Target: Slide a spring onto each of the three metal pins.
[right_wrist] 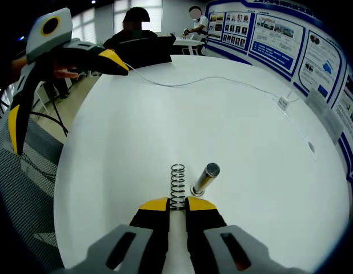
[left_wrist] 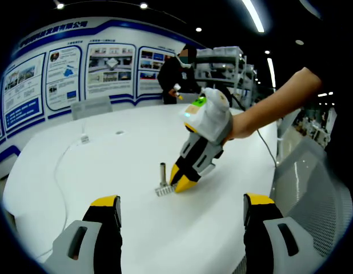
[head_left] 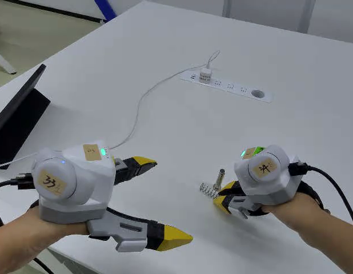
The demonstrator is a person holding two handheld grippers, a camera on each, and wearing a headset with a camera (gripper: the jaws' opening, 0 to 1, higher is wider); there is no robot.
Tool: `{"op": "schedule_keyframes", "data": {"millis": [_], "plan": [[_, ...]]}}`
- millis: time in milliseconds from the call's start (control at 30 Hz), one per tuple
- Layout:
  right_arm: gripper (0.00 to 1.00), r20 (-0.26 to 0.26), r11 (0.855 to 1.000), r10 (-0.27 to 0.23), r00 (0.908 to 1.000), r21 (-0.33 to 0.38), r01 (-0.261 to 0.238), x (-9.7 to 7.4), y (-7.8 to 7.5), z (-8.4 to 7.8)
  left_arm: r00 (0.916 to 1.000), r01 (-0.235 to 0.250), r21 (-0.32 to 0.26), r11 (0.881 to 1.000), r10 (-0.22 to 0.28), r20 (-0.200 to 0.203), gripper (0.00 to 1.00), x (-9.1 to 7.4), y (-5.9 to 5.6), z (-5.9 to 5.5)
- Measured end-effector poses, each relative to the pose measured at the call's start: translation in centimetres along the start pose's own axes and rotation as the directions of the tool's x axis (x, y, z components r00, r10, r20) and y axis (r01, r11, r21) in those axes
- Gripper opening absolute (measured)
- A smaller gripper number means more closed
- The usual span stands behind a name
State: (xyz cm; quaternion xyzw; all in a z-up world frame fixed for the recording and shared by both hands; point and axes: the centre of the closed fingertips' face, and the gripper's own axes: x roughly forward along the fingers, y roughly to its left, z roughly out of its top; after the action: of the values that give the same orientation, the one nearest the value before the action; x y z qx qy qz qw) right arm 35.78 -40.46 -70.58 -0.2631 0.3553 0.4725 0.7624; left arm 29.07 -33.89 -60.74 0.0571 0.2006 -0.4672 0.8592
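A small metal spring (head_left: 209, 190) lies on the white table (head_left: 165, 108), beside a short metal pin (head_left: 220, 178) that stands close by. My right gripper (head_left: 225, 200) is low on the table, shut on the near end of the spring (right_wrist: 177, 185), which points forward from the yellow tips; the pin (right_wrist: 205, 178) is just to its right. My left gripper (head_left: 162, 200) hovers open at the left with nothing between its fingers. In the left gripper view the right gripper (left_wrist: 185, 182) touches the spring (left_wrist: 163, 190) under the upright pin (left_wrist: 163, 171).
A white power strip (head_left: 228, 85) with a plugged-in charger and a thin white cable (head_left: 139, 108) lies farther back. A dark tablet (head_left: 16, 120) leans at the left table edge. People stand far behind the table (left_wrist: 173, 77).
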Motion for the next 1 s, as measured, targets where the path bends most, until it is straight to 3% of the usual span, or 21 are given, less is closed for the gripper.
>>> {"op": "schedule_keyframes", "data": {"millis": [333, 633, 1000], "plan": [[0.11, 0.014, 0.999, 0.031, 0.9994, -0.016, -0.031, -0.7, 1.0, 0.2, 0.9999, 0.015, 0.006, 1.000, -0.015, -0.008, 0.89, 0.2, -0.4, 0.0], [0.11, 0.042, 0.999, 0.038, 0.9984, -0.024, -0.037, -2.1, 1.3, 0.4, 0.9993, 0.034, 0.016, 0.999, -0.034, -0.016, 0.88, 0.9, -1.0, 0.0], [0.10, 0.093, 0.996, 0.033, 0.9951, -0.087, -0.025, -4.7, 1.8, 1.2, 0.9969, 0.077, 0.044, 0.996, -0.077, -0.018, 0.83, 1.6, -1.9, 0.8]]}}
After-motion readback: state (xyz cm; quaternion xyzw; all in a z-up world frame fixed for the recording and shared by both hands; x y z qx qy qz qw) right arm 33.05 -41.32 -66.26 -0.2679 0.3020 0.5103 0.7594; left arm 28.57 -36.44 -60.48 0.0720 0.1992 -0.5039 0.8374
